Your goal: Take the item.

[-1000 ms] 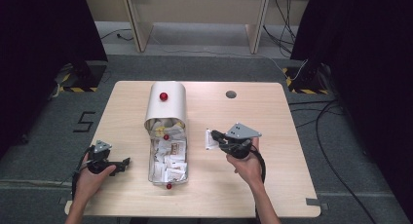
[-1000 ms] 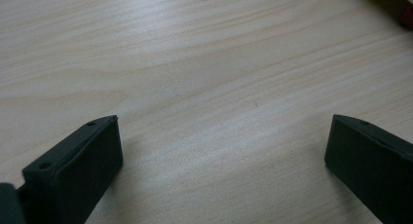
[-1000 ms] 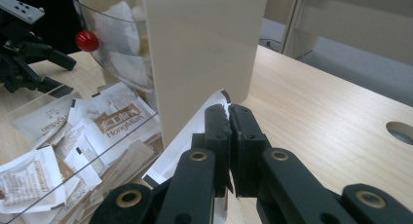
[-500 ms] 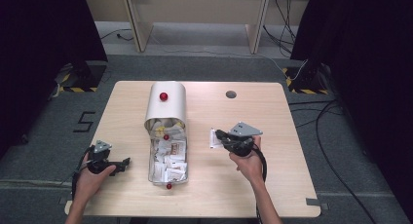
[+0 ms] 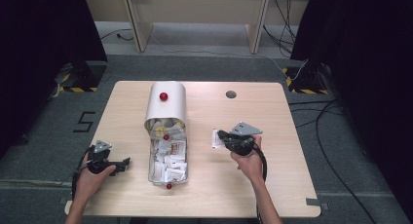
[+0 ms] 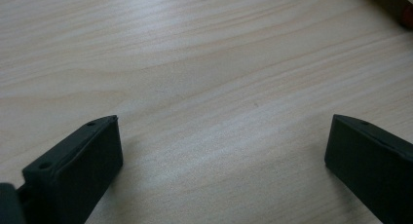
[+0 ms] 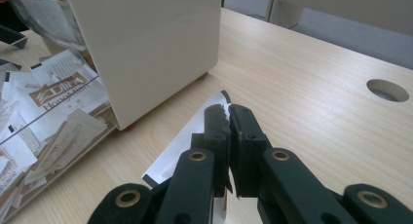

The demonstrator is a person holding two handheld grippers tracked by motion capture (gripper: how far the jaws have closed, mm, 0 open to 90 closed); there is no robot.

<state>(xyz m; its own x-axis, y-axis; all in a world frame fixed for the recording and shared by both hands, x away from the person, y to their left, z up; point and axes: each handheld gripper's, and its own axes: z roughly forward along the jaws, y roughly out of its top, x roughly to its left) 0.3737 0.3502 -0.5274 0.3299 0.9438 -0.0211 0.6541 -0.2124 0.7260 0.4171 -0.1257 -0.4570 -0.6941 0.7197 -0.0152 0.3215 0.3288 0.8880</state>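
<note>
A cream box with a rounded top (image 5: pixel 166 104) stands on the table, with a clear drawer (image 5: pixel 168 158) full of paper sachets pulled out toward me. My right gripper (image 5: pixel 222 135) sits right of the drawer, shut on a white sachet (image 5: pixel 215 139). In the right gripper view the jaws (image 7: pixel 229 118) pinch the sachet (image 7: pixel 182 148) edge-on, just above the tabletop, with the box (image 7: pixel 146 44) close ahead. My left gripper (image 5: pixel 126 161) rests left of the drawer. It is open, and bare wood shows between its jaws (image 6: pixel 224 151).
The drawer has a red knob (image 5: pixel 169 186) at its near end, and the box carries another (image 5: pixel 163 96). A round cable hole (image 5: pixel 231 94) lies at the table's back right. Several sachets (image 7: pixel 46 117) fill the drawer.
My right gripper has drifted slightly to the right with the sachet in it. The left gripper has stayed put.
</note>
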